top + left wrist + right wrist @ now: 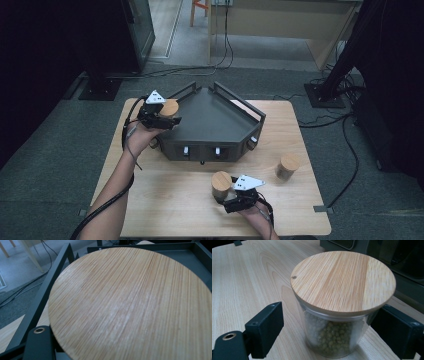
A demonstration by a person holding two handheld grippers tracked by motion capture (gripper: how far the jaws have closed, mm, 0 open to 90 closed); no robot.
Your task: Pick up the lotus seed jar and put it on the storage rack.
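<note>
Jars with round wooden lids are the things in hand, and there are three of them. The first jar (169, 107) is at the left rim of the dark tray (215, 120), held up in the left gripper (159, 116). That gripper is closed tight on it. In the left gripper view its lid (130, 305) is very near, with the tray's thin rail (47, 290) just beside it.

The second jar (221, 184) stands on the wooden table (165, 200), near the front of the tray. It has small green peas (329, 336) inside. The right gripper (231, 196) has a jaw on each side of it. In the right gripper view there is a small gap between the left jaw and the glass, so this gripper is open and not squeezing. I cannot tell if the right jaw touches the glass.

The third jar (287, 167) stands alone near the right edge of the table, well apart from both grippers.

There is one tray and one table. The tray floor is bare, with lots of room. The front left of the table is bare too.
</note>
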